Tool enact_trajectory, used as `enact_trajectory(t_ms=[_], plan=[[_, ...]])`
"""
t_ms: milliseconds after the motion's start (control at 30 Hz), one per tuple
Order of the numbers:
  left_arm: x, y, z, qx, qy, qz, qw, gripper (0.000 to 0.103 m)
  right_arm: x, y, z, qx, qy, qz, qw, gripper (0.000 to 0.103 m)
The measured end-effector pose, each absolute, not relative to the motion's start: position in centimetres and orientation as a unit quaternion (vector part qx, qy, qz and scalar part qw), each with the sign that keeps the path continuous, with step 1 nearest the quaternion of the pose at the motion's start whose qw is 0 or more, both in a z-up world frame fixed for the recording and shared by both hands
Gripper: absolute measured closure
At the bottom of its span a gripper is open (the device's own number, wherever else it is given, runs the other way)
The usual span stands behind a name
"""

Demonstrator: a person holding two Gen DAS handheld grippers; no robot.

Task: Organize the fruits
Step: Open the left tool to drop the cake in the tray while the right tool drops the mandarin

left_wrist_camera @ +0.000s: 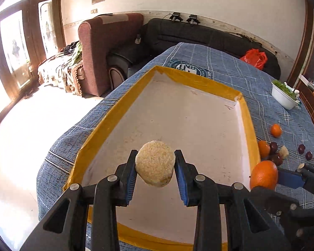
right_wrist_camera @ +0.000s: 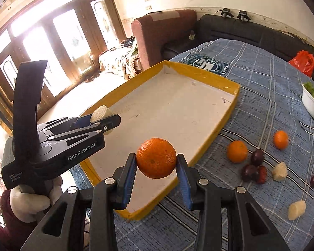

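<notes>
My left gripper (left_wrist_camera: 155, 167) is shut on a pale beige fruit piece (left_wrist_camera: 155, 167) and holds it above the near part of a yellow-rimmed white tray (left_wrist_camera: 198, 79). My right gripper (right_wrist_camera: 156, 168) is shut on an orange (right_wrist_camera: 156, 158) above the tray's (right_wrist_camera: 230, 87) near right edge. The left gripper (right_wrist_camera: 103, 119) with its beige piece (right_wrist_camera: 100, 112) shows at the left of the right wrist view. The held orange (left_wrist_camera: 263, 174) shows at the right of the left wrist view.
On the blue checked cloth right of the tray lie two oranges (right_wrist_camera: 237, 151) (right_wrist_camera: 280, 139), several dark plums (right_wrist_camera: 257, 156) and two beige pieces (right_wrist_camera: 280, 171) (right_wrist_camera: 296, 210). A white bowl of greens (right_wrist_camera: 313, 102) stands farther right. A red bag (right_wrist_camera: 302, 62) lies at the table's far edge.
</notes>
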State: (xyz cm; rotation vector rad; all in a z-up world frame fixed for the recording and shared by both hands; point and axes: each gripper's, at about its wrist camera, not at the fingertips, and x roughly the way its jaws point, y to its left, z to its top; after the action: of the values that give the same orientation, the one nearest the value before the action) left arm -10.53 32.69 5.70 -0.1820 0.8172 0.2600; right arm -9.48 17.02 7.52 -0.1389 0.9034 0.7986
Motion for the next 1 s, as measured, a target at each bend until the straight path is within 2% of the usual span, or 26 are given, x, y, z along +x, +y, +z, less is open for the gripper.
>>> enact_trajectory(t_ms=[233,467,600,667,733,800,1000], plan=[[-10.2,34.7,4.3,-0.102,0.410,0.140,0.895,0.070,-8.8,22.2,4.5,-0.114,0.447,0.378,0.802,0.060],[-10.1,34.9,4.3,-0.100,0.406,0.137,0.898,0.069,-7.7,23.4,2.8,-0.123,0.464,0.369,0.796,0.060],[-10.3,34.6,4.7,-0.096,0.400,0.134,0.902,0.054,-7.9,23.8,2.9,-0.125,0.462,0.365,0.799,0.060],[-10.6,34.3,5.1,-0.090,0.395,0.136,0.904,0.050,-8.1,23.8,3.1,-0.122,0.460,0.366,0.800,0.056],[-10.9,34.1,5.5,-0.088,0.390,0.139,0.906,0.045,-8.5,23.6,3.6,-0.122,0.452,0.363,0.806,0.045],[-11.2,33.9,6.0,-0.087,0.386,0.141,0.908,0.042,-8.7,23.4,4.0,-0.121,0.445,0.362,0.810,0.040],[-12.2,32.3,7.5,-0.083,0.374,0.138,0.913,0.033,-9.5,21.0,5.8,-0.100,0.429,0.348,0.828,0.032]])
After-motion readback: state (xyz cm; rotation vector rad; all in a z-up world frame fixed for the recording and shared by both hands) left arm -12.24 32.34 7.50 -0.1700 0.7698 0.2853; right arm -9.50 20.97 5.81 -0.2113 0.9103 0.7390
